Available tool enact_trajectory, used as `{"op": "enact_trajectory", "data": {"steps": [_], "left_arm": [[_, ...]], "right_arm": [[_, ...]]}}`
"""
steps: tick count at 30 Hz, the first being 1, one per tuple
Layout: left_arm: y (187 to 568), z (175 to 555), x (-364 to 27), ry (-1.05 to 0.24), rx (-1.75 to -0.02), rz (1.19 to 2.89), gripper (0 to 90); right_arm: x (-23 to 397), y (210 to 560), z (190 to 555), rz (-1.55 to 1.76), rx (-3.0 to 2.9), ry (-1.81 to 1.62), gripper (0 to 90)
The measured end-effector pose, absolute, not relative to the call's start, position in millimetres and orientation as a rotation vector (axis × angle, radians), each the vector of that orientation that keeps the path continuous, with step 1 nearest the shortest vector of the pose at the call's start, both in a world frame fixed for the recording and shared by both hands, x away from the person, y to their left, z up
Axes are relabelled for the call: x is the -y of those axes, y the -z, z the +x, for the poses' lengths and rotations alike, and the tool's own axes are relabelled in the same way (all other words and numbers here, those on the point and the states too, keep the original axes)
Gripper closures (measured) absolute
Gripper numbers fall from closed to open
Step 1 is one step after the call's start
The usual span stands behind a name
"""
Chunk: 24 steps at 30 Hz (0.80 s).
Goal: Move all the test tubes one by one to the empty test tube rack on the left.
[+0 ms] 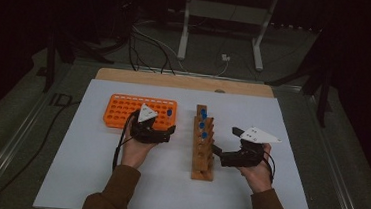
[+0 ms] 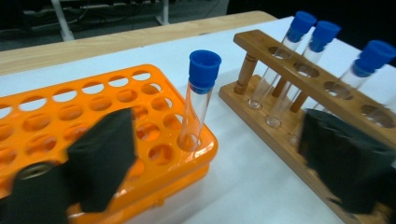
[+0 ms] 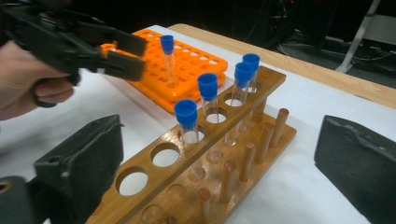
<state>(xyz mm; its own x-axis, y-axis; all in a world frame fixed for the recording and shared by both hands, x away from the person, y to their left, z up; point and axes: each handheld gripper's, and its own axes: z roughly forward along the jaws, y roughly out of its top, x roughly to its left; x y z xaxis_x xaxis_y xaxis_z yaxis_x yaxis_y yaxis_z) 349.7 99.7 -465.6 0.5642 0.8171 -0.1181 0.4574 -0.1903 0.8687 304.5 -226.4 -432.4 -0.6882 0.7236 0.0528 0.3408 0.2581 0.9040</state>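
The clear glass test tube with a blue cap [image 2: 201, 100] stands upright in a corner hole of the orange plastic tube rack [image 2: 70, 121], released. The left hand-held gripper [image 2: 219, 163] hovers just beside that rack, jaws wide apart with nothing between them, palm turned inward. The right hand-held gripper [image 3: 219, 172], its jaws spread, points level at the wooden tube rack [image 3: 261, 135], right of the orange rack on the white worktop [image 1: 92, 177].

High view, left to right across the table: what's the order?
Orange rack → left gripper → wooden rack → right gripper.
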Motion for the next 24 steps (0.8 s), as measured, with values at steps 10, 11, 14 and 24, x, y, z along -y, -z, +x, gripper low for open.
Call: {"op": "enact_trajectory", "data": {"steps": [10, 11, 14, 24], "left_arm": [[456, 319, -114, -0.481, -1.003, 1.780, 0.3], [455, 317, -116, -0.476, -0.996, 1.784, 0.3], [453, 312, -118, -0.482, -0.980, 1.789, 0.4], [445, 299, -125, -0.500, -0.970, 1.754, 0.4]], "right_arm": [[216, 430, 311, 0.959, -2.179, -1.385, 7.7], [216, 430, 312, 0.964, -2.182, -1.393, 8.6], [214, 433, 315, 0.970, -2.190, -1.407, 13.3], [197, 445, 323, 0.922, -2.257, -1.336, 49.6]]}}
